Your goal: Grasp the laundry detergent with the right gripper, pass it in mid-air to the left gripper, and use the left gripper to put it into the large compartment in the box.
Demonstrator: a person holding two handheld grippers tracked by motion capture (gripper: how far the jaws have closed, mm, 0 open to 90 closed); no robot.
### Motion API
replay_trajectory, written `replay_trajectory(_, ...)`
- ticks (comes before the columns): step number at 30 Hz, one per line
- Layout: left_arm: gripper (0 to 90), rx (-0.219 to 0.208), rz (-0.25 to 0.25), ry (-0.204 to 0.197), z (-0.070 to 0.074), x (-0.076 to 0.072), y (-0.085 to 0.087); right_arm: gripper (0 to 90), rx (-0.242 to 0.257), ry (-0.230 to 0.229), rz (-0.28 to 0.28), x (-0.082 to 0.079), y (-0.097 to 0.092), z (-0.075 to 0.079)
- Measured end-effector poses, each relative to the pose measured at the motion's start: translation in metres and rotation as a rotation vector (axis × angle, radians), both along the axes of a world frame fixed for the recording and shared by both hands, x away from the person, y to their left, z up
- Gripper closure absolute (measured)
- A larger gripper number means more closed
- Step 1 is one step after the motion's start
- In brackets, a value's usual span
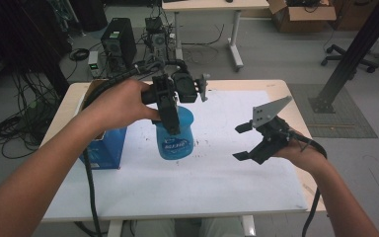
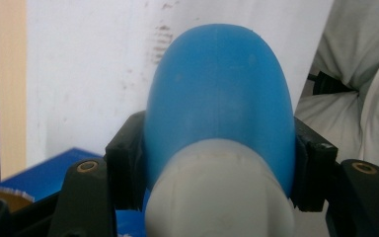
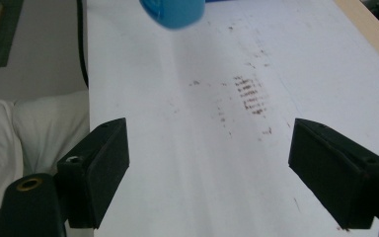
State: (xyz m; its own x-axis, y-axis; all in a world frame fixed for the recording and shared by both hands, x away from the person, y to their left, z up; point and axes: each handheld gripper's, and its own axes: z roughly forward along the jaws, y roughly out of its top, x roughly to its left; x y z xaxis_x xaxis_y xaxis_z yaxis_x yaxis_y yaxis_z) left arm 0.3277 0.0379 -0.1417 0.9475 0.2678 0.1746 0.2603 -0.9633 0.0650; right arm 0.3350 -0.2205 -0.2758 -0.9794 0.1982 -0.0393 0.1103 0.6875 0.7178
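Note:
A blue plastic cup (image 1: pixel 174 136) with white print hangs above the white table sheet (image 1: pixel 202 177), a little left of centre. My left gripper (image 1: pixel 170 118) comes down from above and is shut on it. In the left gripper view both pads (image 2: pixel 123 165) press the blue cup (image 2: pixel 220 98) from either side, and a whitish rounded part (image 2: pixel 219 197) lies nearest the camera. My right gripper (image 1: pixel 243 142) hovers to the right of the cup, apart from it, jaws open and empty. In the right gripper view my right gripper (image 3: pixel 207 173) looks over the bare sheet, the cup's edge (image 3: pixel 175 12) at top.
A blue cardboard box (image 1: pixel 103 148) stands at the table's left edge, beside the cup. The sheet bears brown smudges (image 3: pixel 249 96). Behind the table are a computer tower (image 1: pixel 118 42), floor cables, another desk and a black post (image 1: pixel 355 54).

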Motion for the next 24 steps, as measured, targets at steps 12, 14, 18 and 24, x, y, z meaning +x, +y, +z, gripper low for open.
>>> replay_trajectory(12,38.1,-0.039,0.223,-0.060,0.030,0.010,0.019,13.2,-0.125,0.009,-0.065,0.002,-0.032,0.015)
replay_trajectory(14,38.1,-0.044,0.258,-0.088,0.038,0.012,0.025,11.7,-0.145,0.005,-0.075,0.003,-0.035,0.017)
replay_trajectory(18,38.1,-0.049,0.325,-0.105,0.046,0.015,0.032,11.3,-0.176,0.005,-0.088,0.005,-0.040,0.019)
replay_trajectory(24,38.2,-0.070,0.448,-0.122,0.061,0.022,0.048,8.8,-0.214,0.003,-0.105,0.006,-0.045,0.019)
